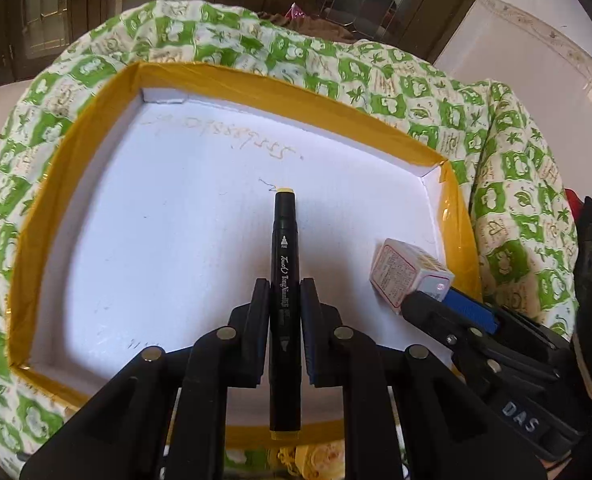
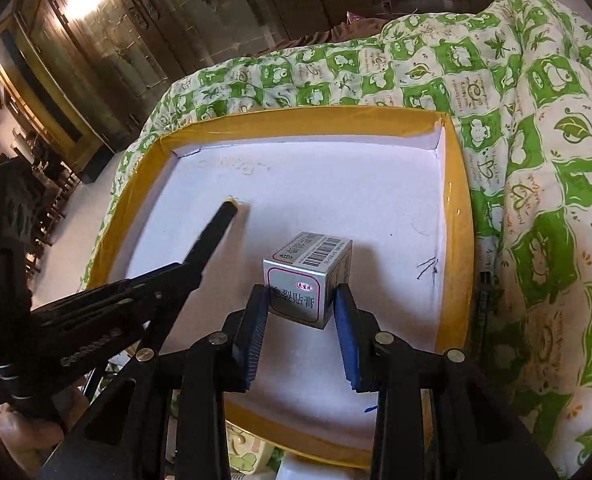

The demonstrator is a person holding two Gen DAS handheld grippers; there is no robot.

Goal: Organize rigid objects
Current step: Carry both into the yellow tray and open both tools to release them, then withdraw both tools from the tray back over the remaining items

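My left gripper is shut on a black marker with yellow ends, held lengthwise over the white floor of a yellow-rimmed tray. The marker also shows in the right wrist view, at the left. My right gripper is shut on a small silver medicine box with a barcode, held over the tray's right part. In the left wrist view the box and the right gripper sit at the right, near the tray's right wall.
The tray rests on a green-and-white patterned quilt. Dark glass-fronted cabinets stand behind. A white wall is at the far right. Pen scribbles mark the tray floor.
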